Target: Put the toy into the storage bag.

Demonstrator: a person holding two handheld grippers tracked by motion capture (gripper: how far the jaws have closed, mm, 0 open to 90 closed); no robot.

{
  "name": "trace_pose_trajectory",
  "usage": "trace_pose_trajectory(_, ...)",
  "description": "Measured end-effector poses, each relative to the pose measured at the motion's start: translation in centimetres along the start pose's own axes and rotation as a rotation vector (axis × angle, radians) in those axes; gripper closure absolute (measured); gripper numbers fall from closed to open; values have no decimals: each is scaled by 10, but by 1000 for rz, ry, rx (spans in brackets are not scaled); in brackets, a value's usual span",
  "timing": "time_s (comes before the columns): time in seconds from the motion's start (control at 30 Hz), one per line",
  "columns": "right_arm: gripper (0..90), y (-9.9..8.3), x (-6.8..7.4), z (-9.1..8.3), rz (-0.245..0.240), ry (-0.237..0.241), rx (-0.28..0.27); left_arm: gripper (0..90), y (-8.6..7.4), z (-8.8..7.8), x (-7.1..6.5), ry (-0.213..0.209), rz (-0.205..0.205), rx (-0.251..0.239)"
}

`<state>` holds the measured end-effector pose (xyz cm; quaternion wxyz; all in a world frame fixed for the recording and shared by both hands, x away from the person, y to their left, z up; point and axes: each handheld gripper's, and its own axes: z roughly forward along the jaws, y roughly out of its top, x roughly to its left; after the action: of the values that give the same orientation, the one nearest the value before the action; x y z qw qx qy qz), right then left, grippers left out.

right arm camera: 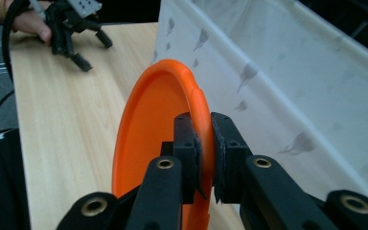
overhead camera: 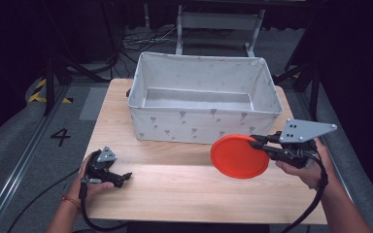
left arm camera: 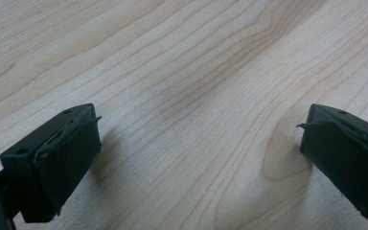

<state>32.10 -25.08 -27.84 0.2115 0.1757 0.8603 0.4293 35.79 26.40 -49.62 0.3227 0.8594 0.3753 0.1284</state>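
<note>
On pale wooden desk [overhead camera: 184,189]: round orange plastic plate [overhead camera: 239,156] pinched by rim in right gripper [overhead camera: 258,141], carried clear. Next, probably: over white fabric bin [overhead camera: 204,124] just beyond. Left gripper [overhead camera: 125,177] spread, idle.

The left gripper [left arm camera: 199,158] looks down along its two black jaws at the table [left arm camera: 182,62], a pale wood top with long grain lines running slantwise from lower left to upper right. The jaws stand wide apart, one at the lower left and one at the lower right, with bare wood between them. Each jaw carries a dark pad [left arm camera: 69,158] on its inner face, its edge a little ragged. Nothing lies between the jaws. Both sit close over the table and cast soft shadows on it just beside them. An oval knot [left arm camera: 280,160] in the grain shows near the right jaw.
</note>
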Motion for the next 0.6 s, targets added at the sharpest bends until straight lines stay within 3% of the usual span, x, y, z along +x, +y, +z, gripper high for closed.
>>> trace_pose_trajectory(0.27,824,35,-20,-19,-14,-60,-35,5,0,0,0,1,4,-1)
trace_pose_trajectory(0.6,824,60,-45,-23,4,-96,-66,5,0,0,1,0,8,1)
